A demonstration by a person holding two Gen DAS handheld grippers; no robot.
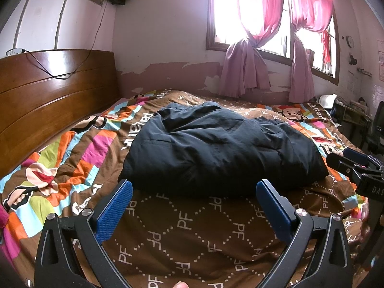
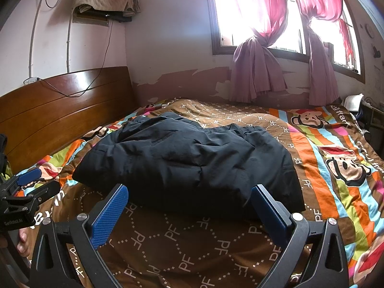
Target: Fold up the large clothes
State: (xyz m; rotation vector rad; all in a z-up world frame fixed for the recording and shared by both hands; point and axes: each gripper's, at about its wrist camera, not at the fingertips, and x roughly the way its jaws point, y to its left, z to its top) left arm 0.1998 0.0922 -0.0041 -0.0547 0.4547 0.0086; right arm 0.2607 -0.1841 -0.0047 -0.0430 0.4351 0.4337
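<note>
While the dark jacket (image 1: 223,148) lies as a puffy, compact bundle at the left wrist view's centre, the left tool (image 1: 194,187) stands wide and empty just before its near hem at 6 o'clock; folding looks largely done, with perhaps a last tidy left. The right tool (image 1: 355,168) sits at 3 o'clock.

In the right wrist view, the right tool (image 2: 189,192) is likewise wide and empty. The patterned bedspread (image 2: 324,158) around the jacket is bare, the headboard (image 2: 60,110) at 9 o'clock; nothing obstructs.

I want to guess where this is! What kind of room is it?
Most likely a bedroom in a home. A big bed with a wooden headboard is covered by a colourful cartoon bedspread, a dark jacket lies on it, and pink curtains hang at the window.
</note>
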